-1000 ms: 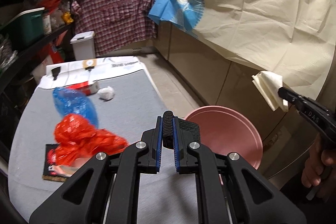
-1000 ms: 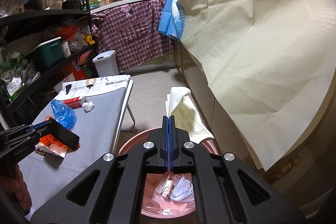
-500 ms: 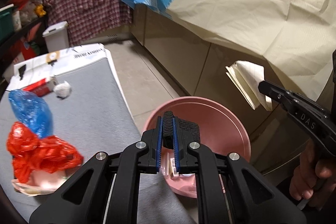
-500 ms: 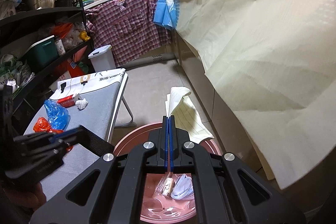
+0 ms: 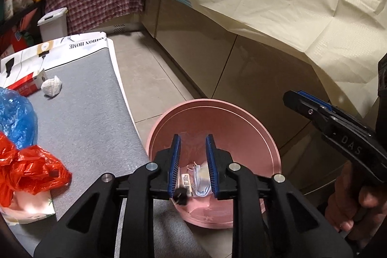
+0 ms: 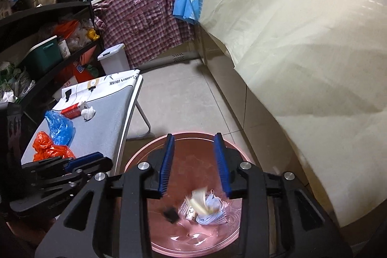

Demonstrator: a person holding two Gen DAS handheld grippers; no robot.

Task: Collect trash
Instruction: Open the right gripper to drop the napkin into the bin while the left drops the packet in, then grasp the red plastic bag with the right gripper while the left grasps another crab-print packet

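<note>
Both claws over the pink basin (image 6: 142, 156) beside the board's (image 5: 84, 113) right edge: left gripper (image 5: 192, 161) and right gripper (image 6: 194, 163) are opening with nothing between, so released trash (image 6: 205, 207) lands inside, while bags (image 5: 21, 156) await collection

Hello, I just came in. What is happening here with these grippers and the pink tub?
A person is collecting trash with two hand-held grippers. Both the left hand-held gripper and the right hand-held gripper hang over the pink tub with jaws opening and nothing between them. A small black piece and paper are dropping into the tub. A red bag, a blue bag and a paper ball remain on the grey table.
</note>
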